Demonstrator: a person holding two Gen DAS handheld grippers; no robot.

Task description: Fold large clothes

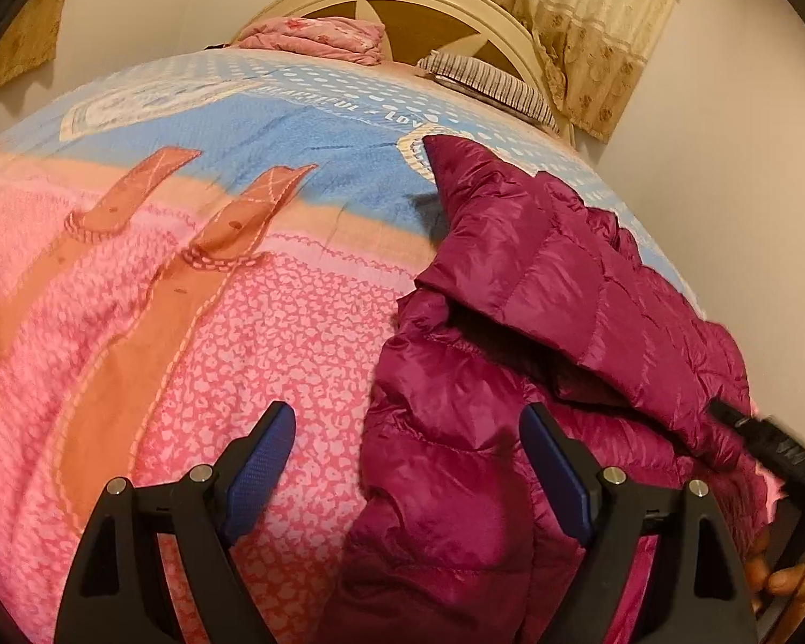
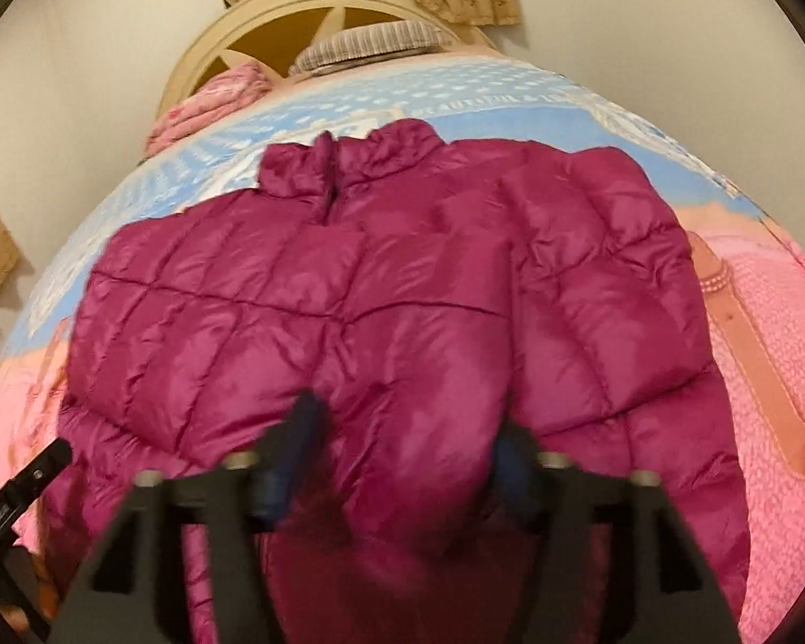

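Magenta puffer jacket spread on the bed, collar toward the headboard. Left hand-held gripper wide apart over the jacket's edge, gripping nothing. Right hand-held gripper too blurred to tell, though fabric bulges between its fingers. Probably best to pinch the hem through both layers and carry it flat. Right view gives the whole quilted front; left view only shows a sleeve flopped over.

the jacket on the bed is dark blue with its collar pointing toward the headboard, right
Not quite: the jacket is magenta, not dark blue, as the right wrist view shows. The rest holds: it lies on the bed with its collar toward the headboard.
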